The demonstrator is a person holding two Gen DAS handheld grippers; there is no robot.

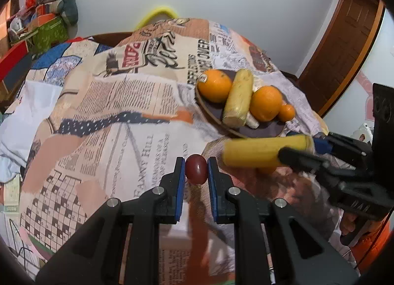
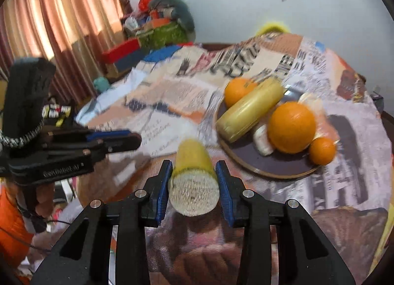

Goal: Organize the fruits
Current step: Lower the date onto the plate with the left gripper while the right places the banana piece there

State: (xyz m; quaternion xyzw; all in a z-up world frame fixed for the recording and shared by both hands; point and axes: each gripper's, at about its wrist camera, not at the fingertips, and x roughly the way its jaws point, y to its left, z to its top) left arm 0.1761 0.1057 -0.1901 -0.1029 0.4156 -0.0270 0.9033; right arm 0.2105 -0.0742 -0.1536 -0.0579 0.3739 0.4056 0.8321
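My left gripper (image 1: pixel 196 170) is shut on a small dark red fruit (image 1: pixel 196 168), held above the printed cloth. My right gripper (image 2: pixel 194 174) is shut on a yellow corn cob (image 2: pixel 193 176), seen end-on; it also shows in the left wrist view (image 1: pixel 266 150) just right of the red fruit. A dark round plate (image 2: pixel 266 166) beyond holds two large oranges (image 2: pixel 291 127), a small orange (image 2: pixel 322 150), another corn cob (image 2: pixel 250 110) and a pale piece (image 2: pixel 263 141). The plate (image 1: pixel 214 116) also shows in the left wrist view, up right.
The table is covered by a newspaper-print cloth (image 1: pixel 118 102). Boxes and a stuffed bundle (image 1: pixel 46 21) stand at the far left by the wall. A curtain (image 2: pixel 61 14) hangs at the left. A wooden door (image 1: pixel 344 51) is at the right.
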